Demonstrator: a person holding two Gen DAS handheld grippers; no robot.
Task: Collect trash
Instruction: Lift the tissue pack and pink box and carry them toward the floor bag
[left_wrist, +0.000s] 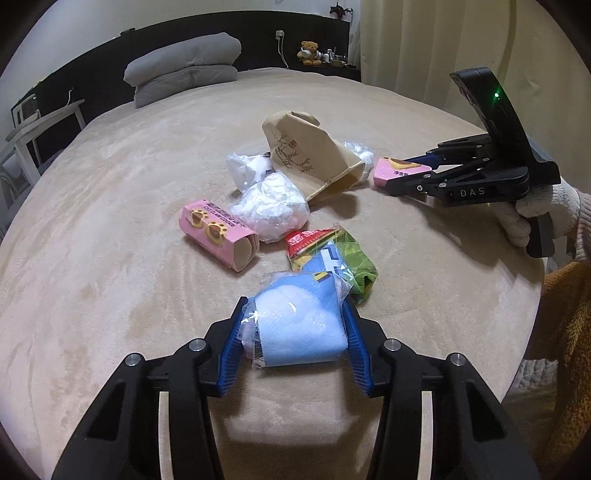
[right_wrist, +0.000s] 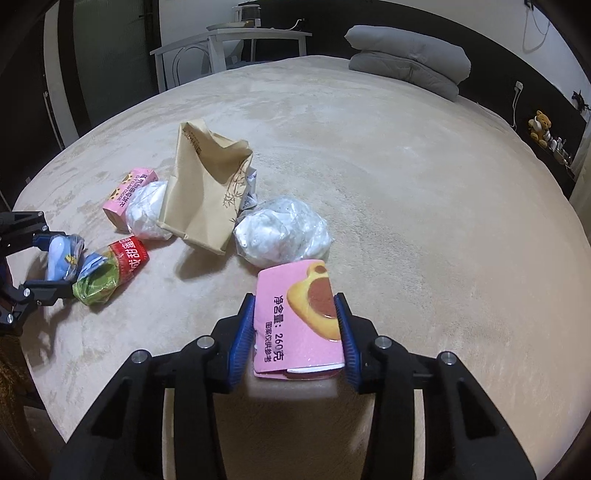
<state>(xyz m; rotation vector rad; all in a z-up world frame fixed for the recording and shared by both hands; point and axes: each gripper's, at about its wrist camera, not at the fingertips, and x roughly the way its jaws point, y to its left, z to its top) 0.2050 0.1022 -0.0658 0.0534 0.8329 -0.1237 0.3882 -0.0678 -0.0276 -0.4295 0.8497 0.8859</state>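
The left gripper (left_wrist: 295, 328) clamps a blue tissue pack (left_wrist: 301, 325) between its blue pads; the right gripper (right_wrist: 295, 328) pinches a pink cookie box (right_wrist: 299, 321) printed "净含量: 260克". Both loads seem meant for the brown paper bag (right_wrist: 207, 192), lying at eleven o'clock of the right gripper with its mouth open: I would keep each grip firm and feed one item at a time. Beyond, a second pink box (left_wrist: 218, 234) reads "CAT CLAW COOKIE", beside white plastic wads (left_wrist: 271, 212) and a red-green wrapper (left_wrist: 332, 254) on the beige bedspread (left_wrist: 110, 295); the far gripper reads "DAS"
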